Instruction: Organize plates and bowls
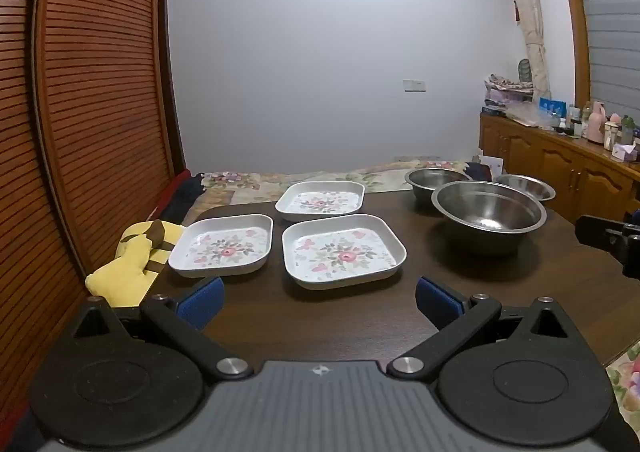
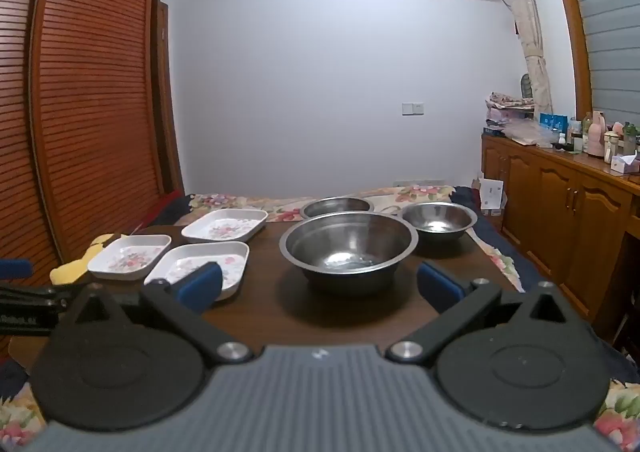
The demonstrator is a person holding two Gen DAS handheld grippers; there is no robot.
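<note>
Since nothing is picked up yet, we've got the whole job ahead of us: three floral square plates sit apart on the left half of the dark bench [image 1: 328, 316] — near plate [image 1: 343, 250], left plate [image 1: 224, 244], far plate [image 1: 321, 200] — and three steel bowls on the right half, big bowl [image 2: 349, 251] up front, with a smaller bowl [image 2: 439, 220] to its right and a back bowl [image 2: 337, 207] behind. Biggest worry for us is the plates: they look low and slick with sloped rims, so a pinch on one edge could let a plate tip or slide off toward the yellow plush toy [image 1: 136, 260] at the bench's left edge. The steel bowls look slippery too, and dropping the smaller ones into the big one off-centre could make them clatter or leave them tilted. Both tools also work close together, so they could bump if we reach across. As for pose, our left gripper [image 1: 318, 302] hangs back at the near edge, tipped a bit downward and lined up roughly on the near plate, jaws spread wide with nothing between them. Our right gripper [image 2: 320, 286] is also angled slightly down, facing the big bowl, jaws fully apart and empty, not touching anything.
</note>
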